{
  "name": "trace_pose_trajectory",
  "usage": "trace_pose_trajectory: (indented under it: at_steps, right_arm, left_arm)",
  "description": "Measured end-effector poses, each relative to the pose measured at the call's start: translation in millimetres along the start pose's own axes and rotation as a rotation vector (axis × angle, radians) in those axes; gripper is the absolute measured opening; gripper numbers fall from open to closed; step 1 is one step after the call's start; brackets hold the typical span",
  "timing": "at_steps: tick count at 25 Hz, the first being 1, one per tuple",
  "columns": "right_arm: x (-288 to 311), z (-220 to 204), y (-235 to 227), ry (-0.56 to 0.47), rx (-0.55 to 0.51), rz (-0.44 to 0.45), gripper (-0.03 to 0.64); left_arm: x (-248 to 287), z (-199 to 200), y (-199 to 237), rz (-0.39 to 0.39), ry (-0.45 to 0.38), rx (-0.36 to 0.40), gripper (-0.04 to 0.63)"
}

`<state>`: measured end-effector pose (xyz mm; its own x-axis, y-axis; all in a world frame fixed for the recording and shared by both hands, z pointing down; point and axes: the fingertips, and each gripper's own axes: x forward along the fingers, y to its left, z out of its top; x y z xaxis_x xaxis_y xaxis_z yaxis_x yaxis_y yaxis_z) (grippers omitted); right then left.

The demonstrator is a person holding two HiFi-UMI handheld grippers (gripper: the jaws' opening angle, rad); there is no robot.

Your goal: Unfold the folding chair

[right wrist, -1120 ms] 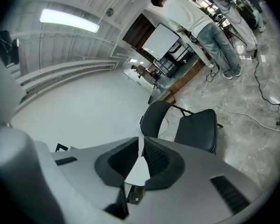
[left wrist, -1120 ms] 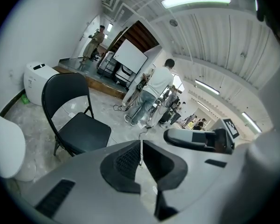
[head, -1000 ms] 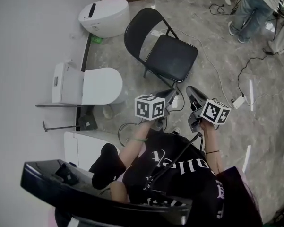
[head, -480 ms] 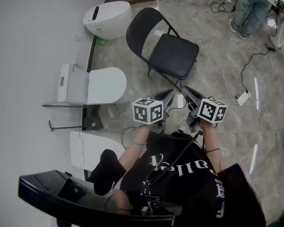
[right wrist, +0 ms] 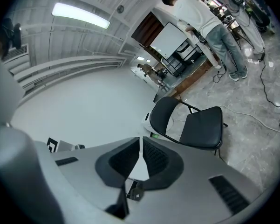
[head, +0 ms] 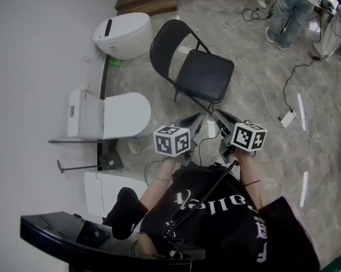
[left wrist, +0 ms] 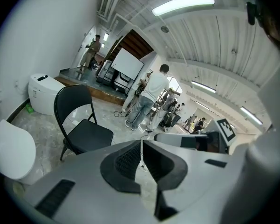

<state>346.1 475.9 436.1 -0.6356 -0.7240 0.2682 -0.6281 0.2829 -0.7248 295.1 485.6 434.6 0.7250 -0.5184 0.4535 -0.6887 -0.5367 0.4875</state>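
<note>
The black folding chair (head: pixel 204 75) stands unfolded on the marble floor, seat down and backrest toward the wall; it also shows as the chair (left wrist: pixel 88 134) and the chair (right wrist: pixel 202 125) in the gripper views. My left gripper (head: pixel 194 119) hangs in front of my body, short of the chair's front edge, shut and empty. My right gripper (head: pixel 220 117) is beside it, also apart from the chair; its jaws have just closed a little further with nothing between them. The left gripper (left wrist: pixel 141 141) and right gripper (right wrist: pixel 140 139) both show pads together.
Several white toilets line the left wall: one toilet (head: pixel 122 27) behind the chair, another toilet (head: pixel 125 113) to my left. A power strip (head: pixel 287 118) with cables lies right of the chair. A person (head: pixel 286 4) stands at the back right.
Both grippers have drawn back a little from the chair toward my body. The chair has not moved.
</note>
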Motion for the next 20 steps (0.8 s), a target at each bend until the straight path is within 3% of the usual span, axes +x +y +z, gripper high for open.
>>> trace_pose_trajectory:
  at_steps: [10,20]
  right_arm:
    - [8.8,-11.8,15.3,-0.032,0.003,-0.058,0.025]
    - [-6.9,-2.3,7.2,-0.024,-0.002,-0.073,0.025]
  left_arm:
    - [-18.4,-2.6,20.9,-0.041,0.014,-0.012,0.018]
    - [-7.7,3.5,3.3,-0.046,0.022,-0.008,0.018]
